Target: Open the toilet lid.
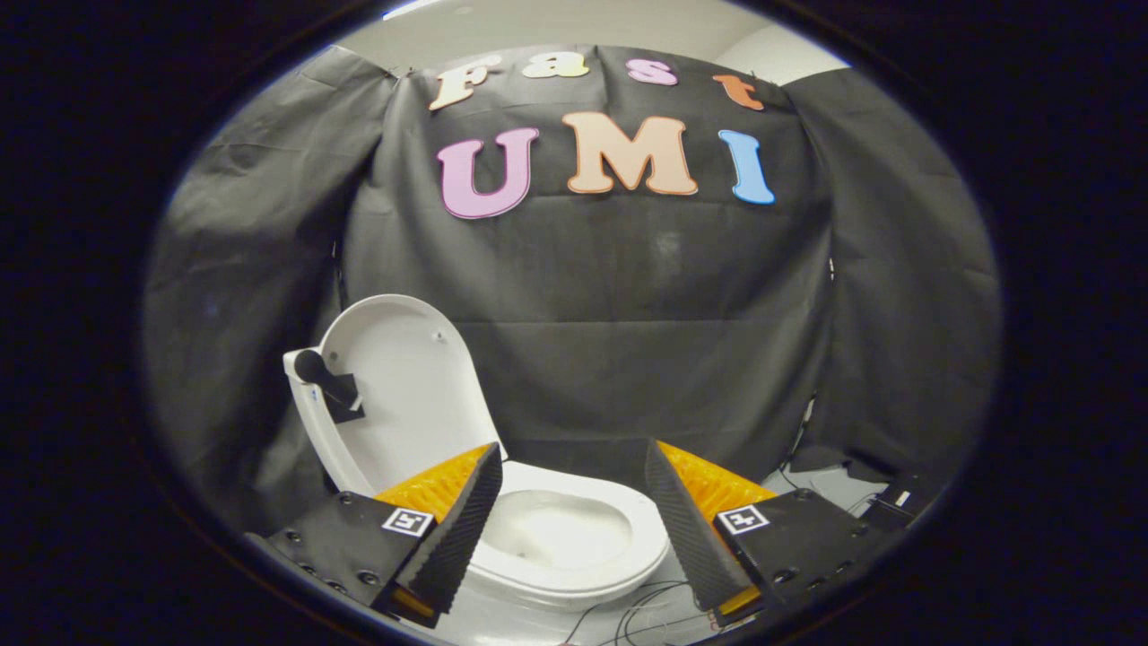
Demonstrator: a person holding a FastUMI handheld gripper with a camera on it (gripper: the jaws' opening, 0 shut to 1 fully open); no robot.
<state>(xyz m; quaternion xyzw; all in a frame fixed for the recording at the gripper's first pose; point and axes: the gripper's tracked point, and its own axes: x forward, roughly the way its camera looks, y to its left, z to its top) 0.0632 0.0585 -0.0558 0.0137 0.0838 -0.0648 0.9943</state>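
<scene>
The white toilet (pixel 574 561) sits just ahead of my fingers and a bit left, its seat ring and bowl showing between them. Its white lid (pixel 408 386) stands raised and upright, leaning back toward the black cloth wall, inner face turned to me. A dark knob handle (pixel 325 381) sticks out from the lid's left edge. My gripper (pixel 571 471) is open, its fingers spread wide above the bowl with nothing between them. The lid is beyond the left finger (pixel 462 529), apart from it.
Black cloth (pixel 628 296) walls the booth behind and to both sides of the toilet. Thin cables (pixel 628 610) trail on the pale floor in front of the bowl. More cables and a dark box (pixel 883 502) lie at the right by the cloth.
</scene>
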